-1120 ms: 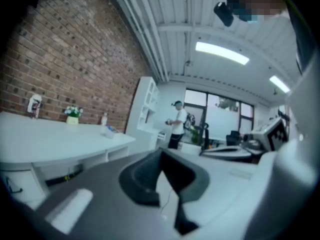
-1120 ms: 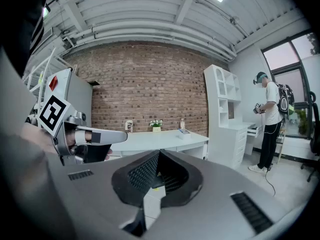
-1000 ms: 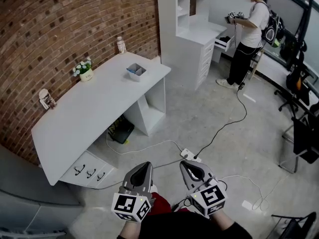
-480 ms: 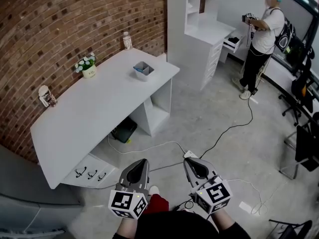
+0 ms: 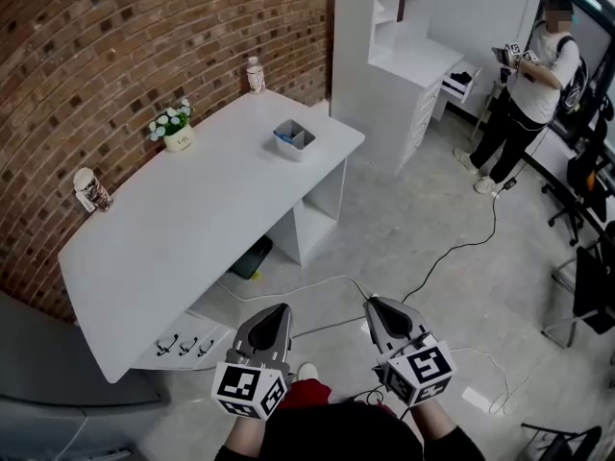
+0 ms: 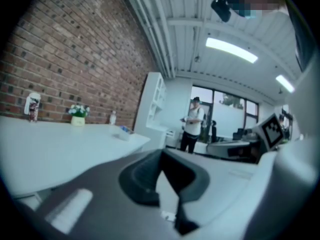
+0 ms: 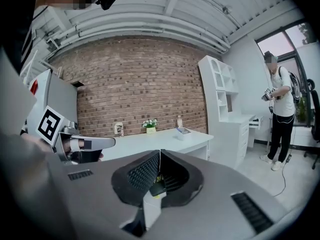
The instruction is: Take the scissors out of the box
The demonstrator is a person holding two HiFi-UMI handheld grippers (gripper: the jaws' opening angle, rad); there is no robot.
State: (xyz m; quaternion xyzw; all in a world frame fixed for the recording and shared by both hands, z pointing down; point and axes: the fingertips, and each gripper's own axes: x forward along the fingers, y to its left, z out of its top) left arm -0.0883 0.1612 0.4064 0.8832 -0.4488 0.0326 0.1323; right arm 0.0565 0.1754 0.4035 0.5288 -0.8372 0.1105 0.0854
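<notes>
A small grey box (image 5: 293,139) stands near the right end of the white desk (image 5: 173,229); something blue shows inside it, too small to make out as scissors. My left gripper (image 5: 274,311) and right gripper (image 5: 381,304) are held side by side over the floor, well short of the desk, both shut and empty. In the left gripper view the shut left gripper (image 6: 161,154) points past the desk, with the box (image 6: 122,131) far off. In the right gripper view the right gripper (image 7: 159,154) is shut, and the box (image 7: 182,131) sits on the distant desk.
On the desk by the brick wall are a flower pot (image 5: 177,134), a bottle (image 5: 255,73) and a small cup (image 5: 88,190). A white shelf unit (image 5: 404,65) stands to the right of the desk. A person (image 5: 528,84) stands beyond it. Cables (image 5: 452,253) run across the floor.
Both grippers have been carried nearer to the desk, side by side, and stay shut. The desk and box sit lower and closer in the head view.
</notes>
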